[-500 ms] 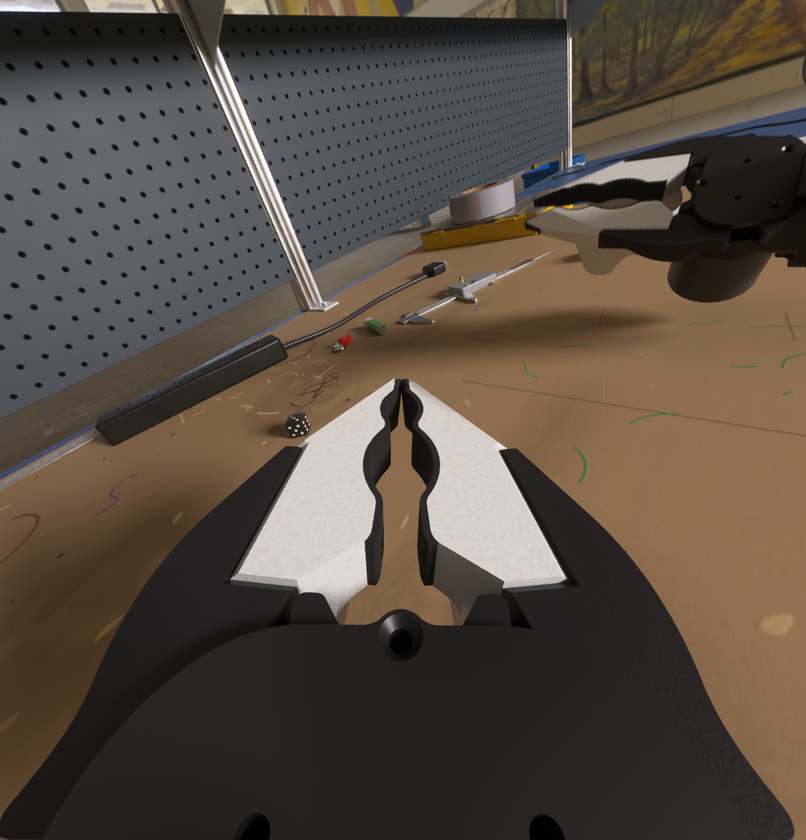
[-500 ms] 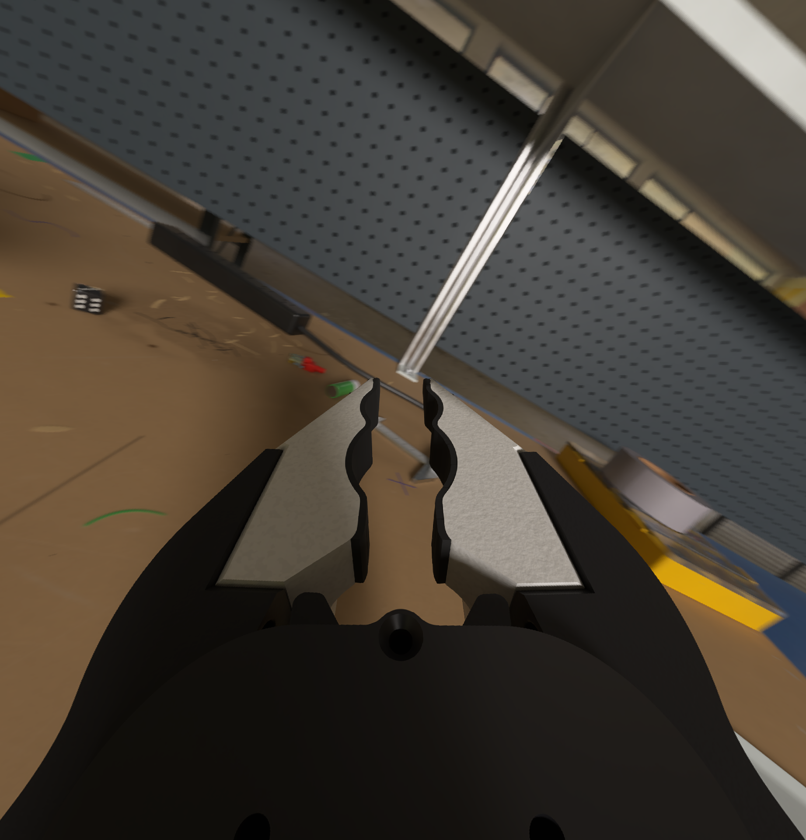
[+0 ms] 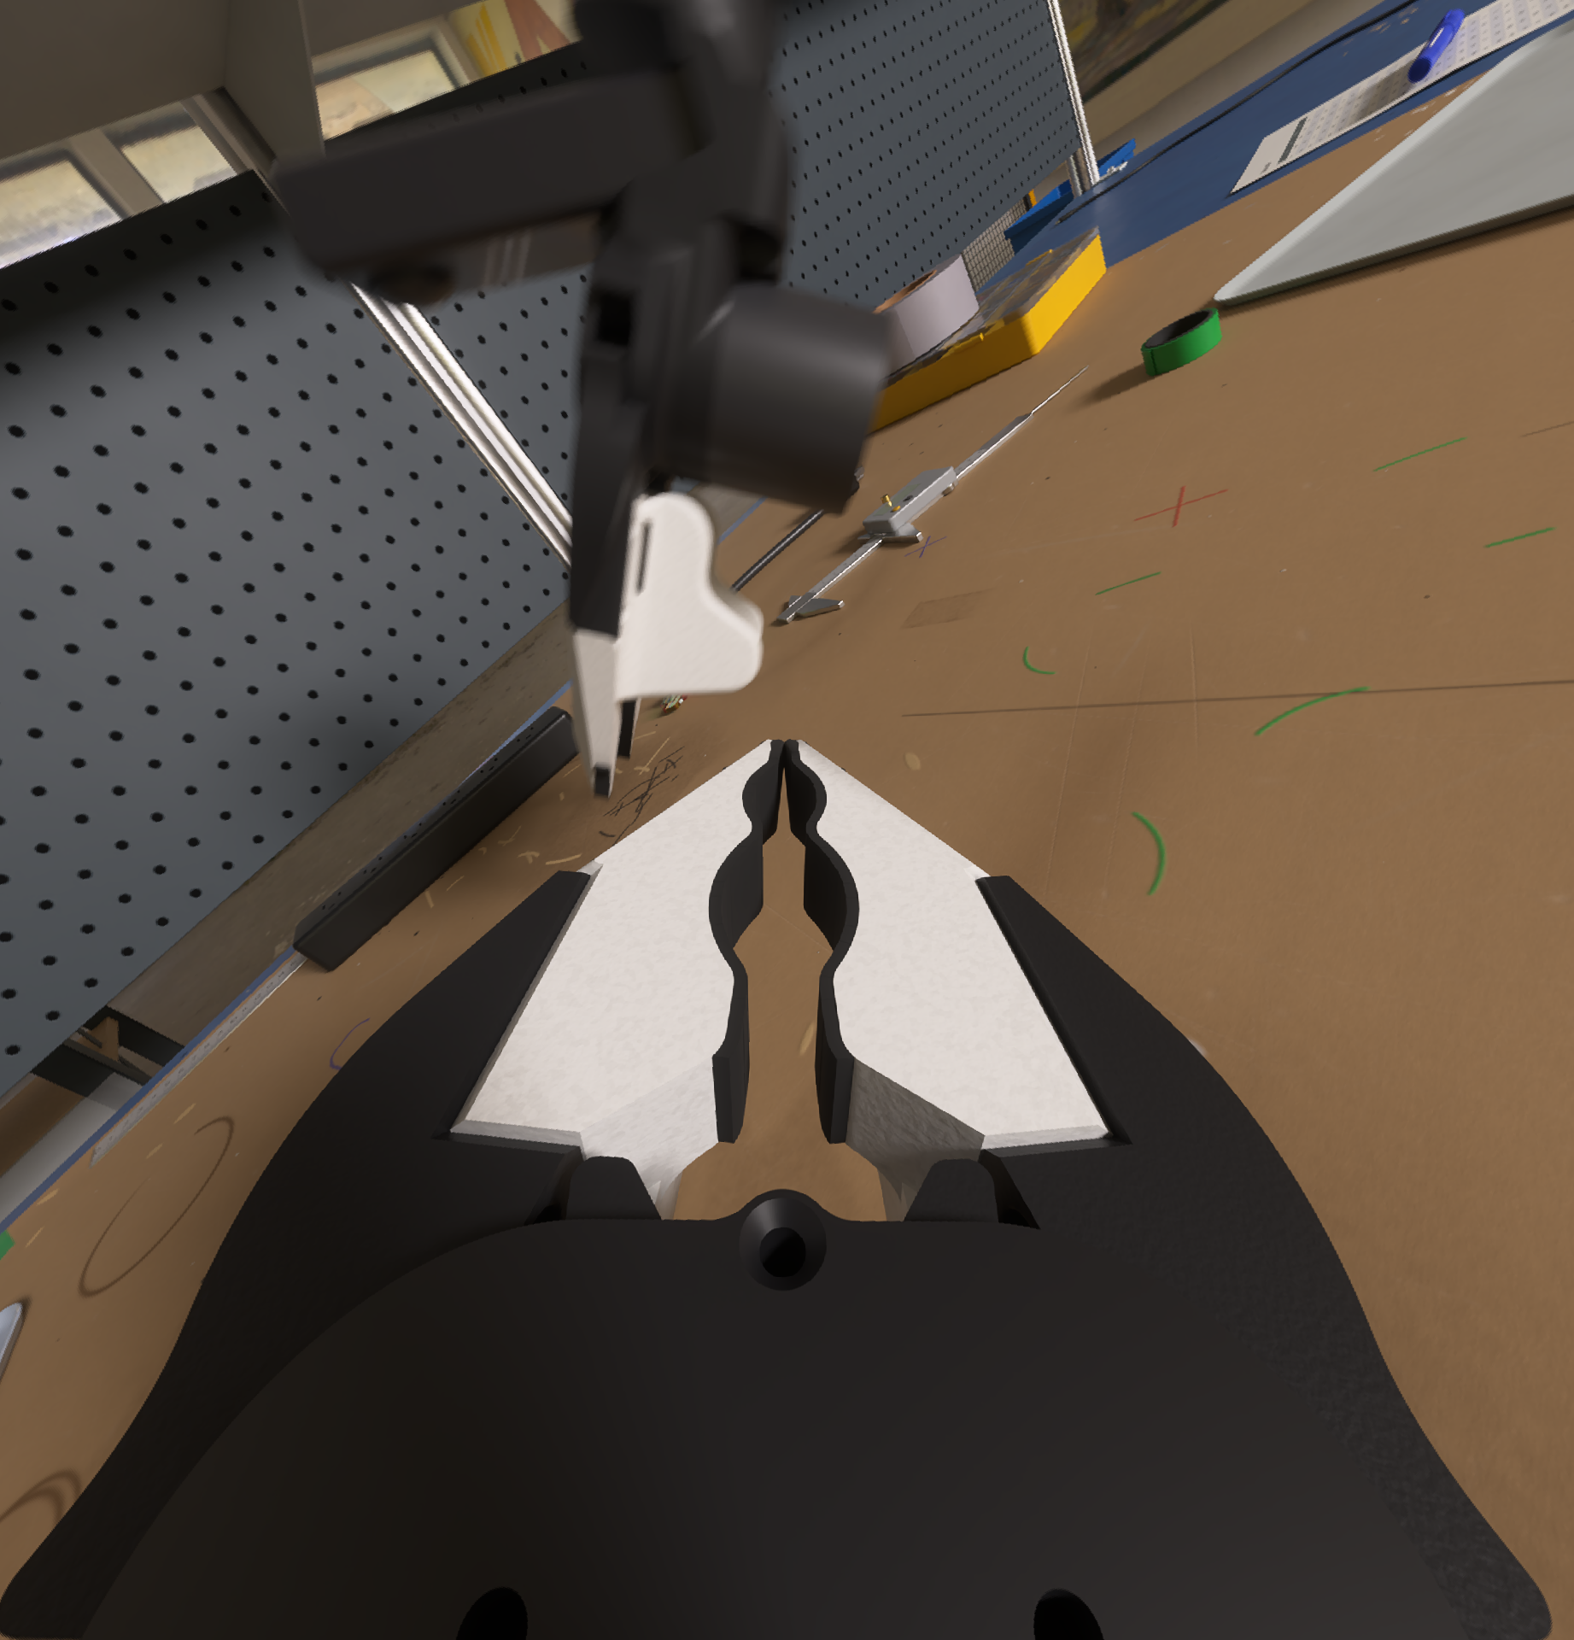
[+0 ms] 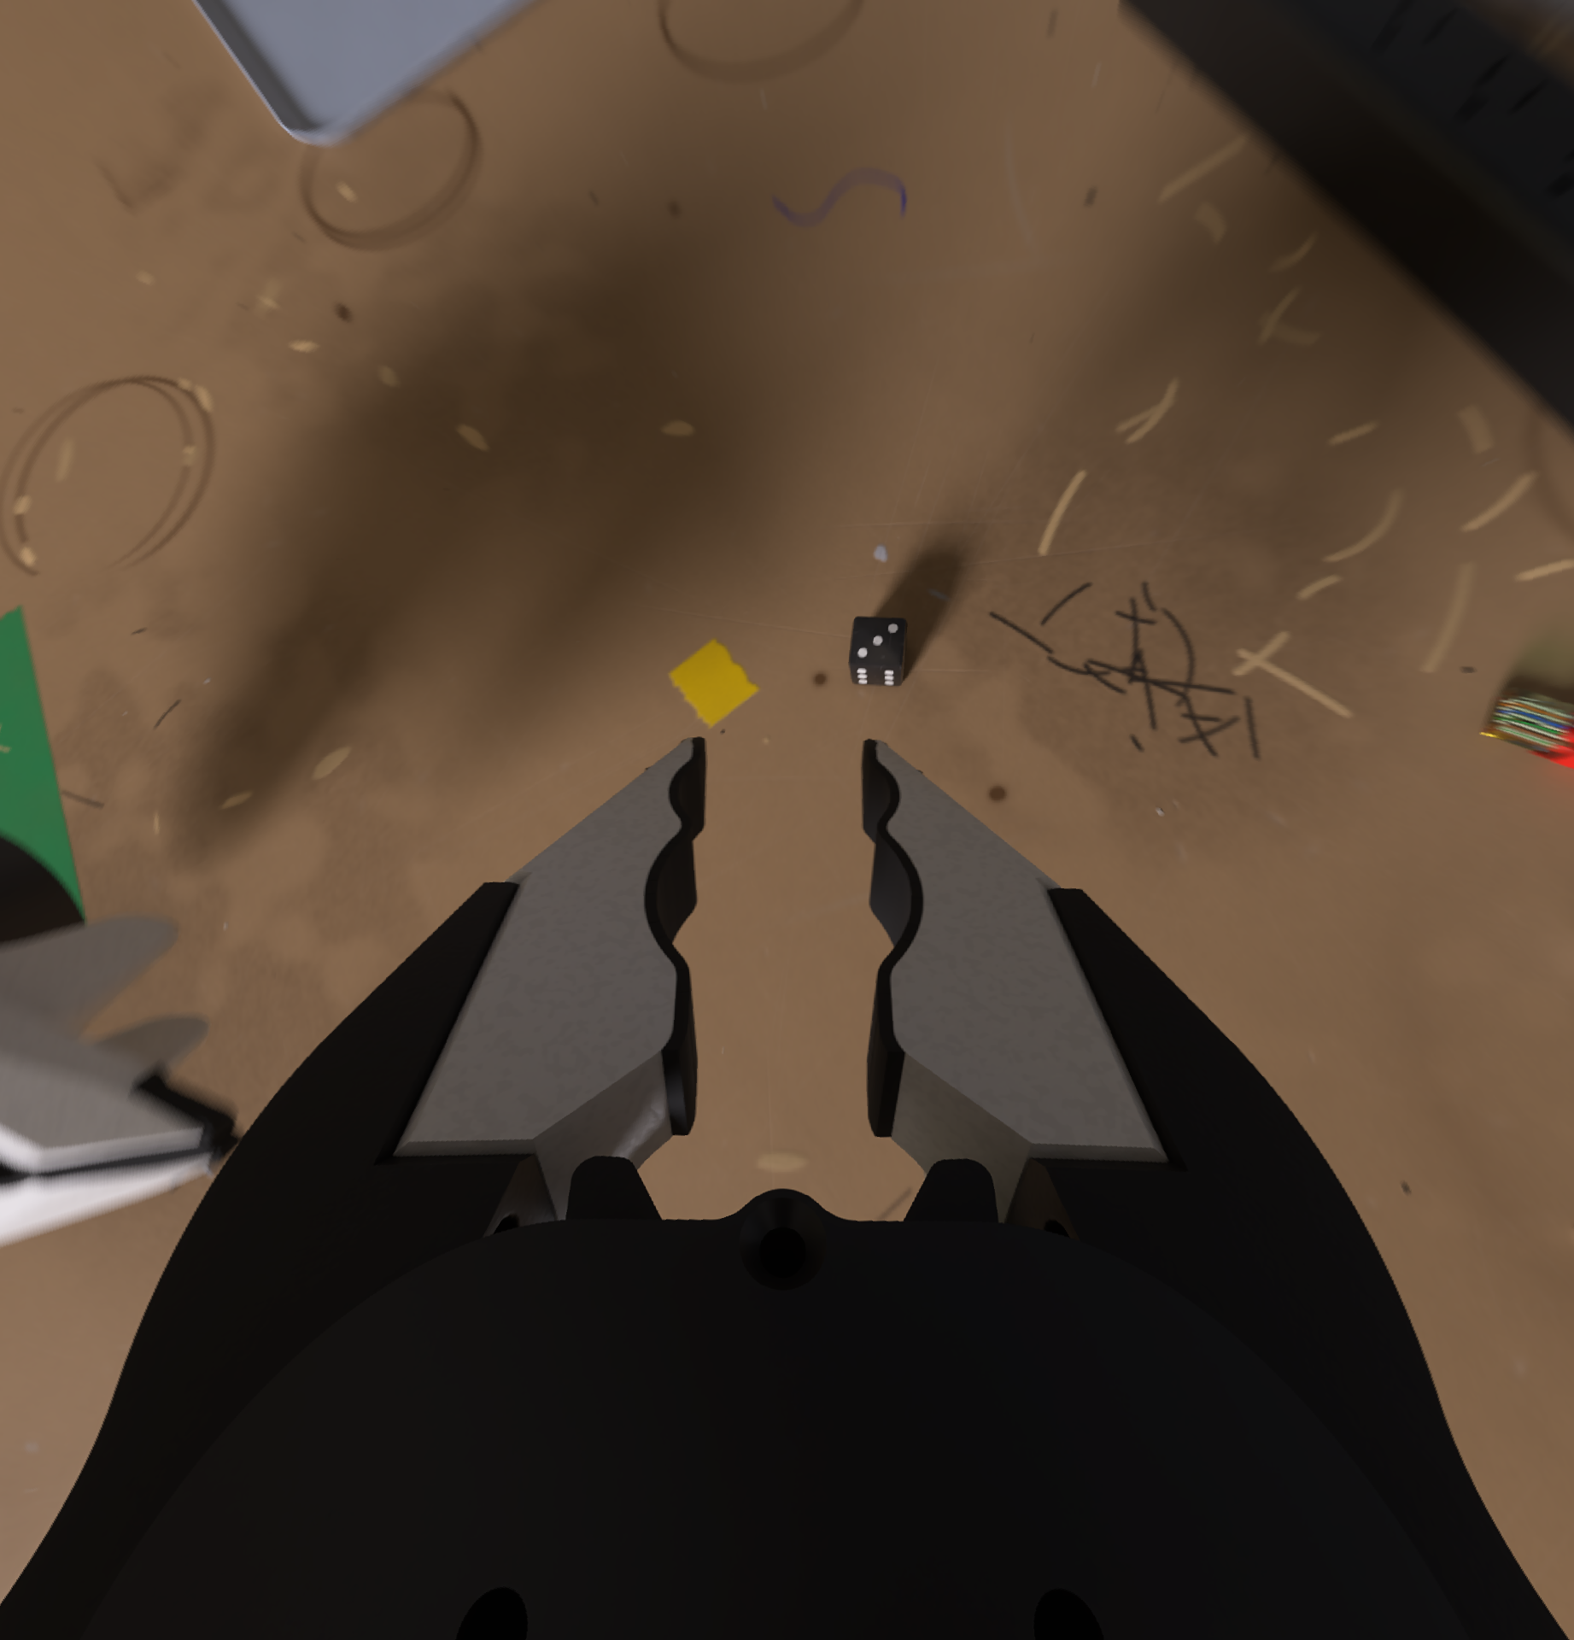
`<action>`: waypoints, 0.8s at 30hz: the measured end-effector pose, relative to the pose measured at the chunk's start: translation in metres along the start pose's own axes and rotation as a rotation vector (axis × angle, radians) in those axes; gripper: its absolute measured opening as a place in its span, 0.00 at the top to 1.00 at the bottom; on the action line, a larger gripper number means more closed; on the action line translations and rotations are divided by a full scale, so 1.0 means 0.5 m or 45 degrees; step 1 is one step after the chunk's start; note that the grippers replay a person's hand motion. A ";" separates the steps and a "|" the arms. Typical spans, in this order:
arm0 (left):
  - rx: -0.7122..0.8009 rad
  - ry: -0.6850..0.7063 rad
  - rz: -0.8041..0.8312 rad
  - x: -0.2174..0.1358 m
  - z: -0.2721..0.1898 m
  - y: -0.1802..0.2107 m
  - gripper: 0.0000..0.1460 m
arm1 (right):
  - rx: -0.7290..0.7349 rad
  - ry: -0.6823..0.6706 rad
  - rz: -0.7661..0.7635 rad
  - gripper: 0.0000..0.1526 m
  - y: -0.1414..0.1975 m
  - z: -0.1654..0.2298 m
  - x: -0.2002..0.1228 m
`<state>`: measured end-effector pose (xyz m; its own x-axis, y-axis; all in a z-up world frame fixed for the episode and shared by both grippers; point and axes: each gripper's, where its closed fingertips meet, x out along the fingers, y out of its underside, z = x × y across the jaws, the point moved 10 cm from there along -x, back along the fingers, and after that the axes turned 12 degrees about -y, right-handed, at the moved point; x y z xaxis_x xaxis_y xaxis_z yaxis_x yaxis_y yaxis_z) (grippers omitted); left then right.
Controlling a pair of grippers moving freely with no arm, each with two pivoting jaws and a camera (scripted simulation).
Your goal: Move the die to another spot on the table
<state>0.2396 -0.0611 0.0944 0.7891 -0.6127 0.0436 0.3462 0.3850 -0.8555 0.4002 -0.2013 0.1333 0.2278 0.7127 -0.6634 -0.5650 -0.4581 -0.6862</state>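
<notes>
At the bottom centre of the right wrist view, the right gripper [image 4: 783, 745] points down with jaws apart and empty. The die [image 4: 878, 652] sits just above its right fingertip, mid-frame, untouched. The approach is under way; next it must shift right and descend. Bare table [image 4: 499, 799] lies left, a dark bar [image 4: 1431, 222] upper right. The left gripper [image 3: 781, 750] is pressed together, idle.

Black die [image 4: 878, 652] with white pips, brown table [image 4: 499, 710] bearing black scribbles [image 4: 1147, 674], yellow square patch [image 4: 713, 682], green tape roll [image 3: 1180, 342], grey perforated pegboard [image 3: 188, 577].
</notes>
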 end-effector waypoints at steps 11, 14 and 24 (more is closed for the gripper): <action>0.057 0.014 -0.020 -0.002 -0.003 -0.003 1.00 | 0.187 0.196 0.513 0.69 -0.083 -0.053 0.130; 0.062 -0.020 -0.044 -0.006 0.002 -0.007 1.00 | 0.200 0.197 0.539 0.72 -0.084 -0.058 0.136; -0.523 -0.160 0.163 -0.033 0.136 0.031 0.96 | -0.103 0.005 0.346 0.89 -0.022 0.009 0.027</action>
<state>0.2663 0.0020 0.1154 0.8769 -0.4794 -0.0351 0.0316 0.1304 -0.9910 0.4059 -0.1844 0.1331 0.0801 0.5559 -0.8274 -0.5409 -0.6729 -0.5045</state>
